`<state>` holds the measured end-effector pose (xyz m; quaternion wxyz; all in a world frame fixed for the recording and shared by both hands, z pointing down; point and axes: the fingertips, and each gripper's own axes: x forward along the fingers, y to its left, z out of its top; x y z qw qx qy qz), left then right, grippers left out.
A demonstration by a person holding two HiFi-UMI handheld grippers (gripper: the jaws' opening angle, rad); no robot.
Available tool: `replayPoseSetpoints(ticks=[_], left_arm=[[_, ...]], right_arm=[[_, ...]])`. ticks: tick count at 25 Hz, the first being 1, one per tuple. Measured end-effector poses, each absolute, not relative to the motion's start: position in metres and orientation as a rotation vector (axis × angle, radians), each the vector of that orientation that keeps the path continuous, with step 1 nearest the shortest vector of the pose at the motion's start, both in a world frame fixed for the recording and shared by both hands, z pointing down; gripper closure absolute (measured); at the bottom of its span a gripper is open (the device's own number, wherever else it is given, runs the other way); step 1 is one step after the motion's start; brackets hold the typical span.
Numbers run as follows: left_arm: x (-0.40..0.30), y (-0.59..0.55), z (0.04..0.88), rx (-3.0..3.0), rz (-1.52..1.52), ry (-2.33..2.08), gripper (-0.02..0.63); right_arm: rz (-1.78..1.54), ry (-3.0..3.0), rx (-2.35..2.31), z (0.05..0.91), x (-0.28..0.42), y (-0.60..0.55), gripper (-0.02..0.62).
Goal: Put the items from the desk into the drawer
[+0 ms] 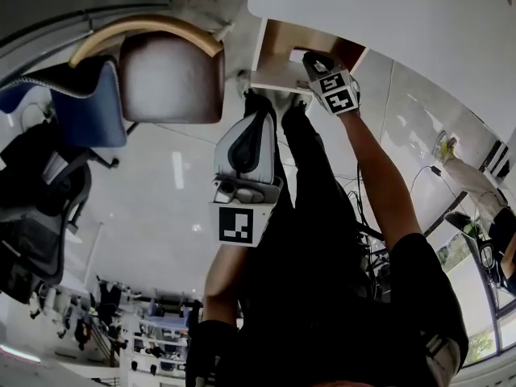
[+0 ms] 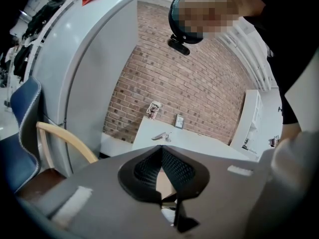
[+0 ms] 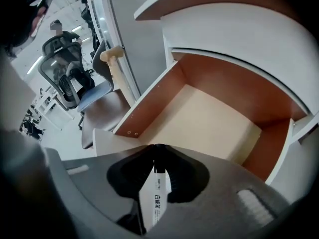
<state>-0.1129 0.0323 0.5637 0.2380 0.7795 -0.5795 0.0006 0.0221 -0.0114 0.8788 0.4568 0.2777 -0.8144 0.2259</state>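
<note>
white marker (image 3: 155, 203) between right gripper's (image 3: 158, 147) fingers (image 3: 185, 176), above open drawer (image 3: 209, 123)

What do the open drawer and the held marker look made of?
The drawer: probably laminated board, with matte reddish-brown walls, a pale bottom panel and small holes in its side edge. The marker: likely plastic, a smooth white barrel with black print and a black tip.

Marker (image 3: 157, 198): white barrel with black print and a black end. It is clamped lengthwise between the jaws of the right gripper (image 3: 158, 147), black end at the jaw tips, aimed at the open drawer.
Drawer (image 3: 209, 118): pulled out from under the desk. It has reddish-brown walls and a pale tan floor.
Desk (image 1: 387, 14): white, flat top.
</note>
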Motion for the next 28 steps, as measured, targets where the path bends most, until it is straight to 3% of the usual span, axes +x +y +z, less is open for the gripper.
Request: replayPoseSetpoints(ticks=[20, 28], left_arm=[[-0.121, 0.025, 0.606, 2.112, 0.026, -1.563, 0.592], [-0.121, 0.03, 0.603, 2.121, 0.02, -1.554, 0.592]], right_arm=[[0.581, -1.815, 0.566, 0.969, 0.026, -0.006, 0.523], [0.602, -1.808, 0.595, 0.971, 0.025, -0.008, 0.488]])
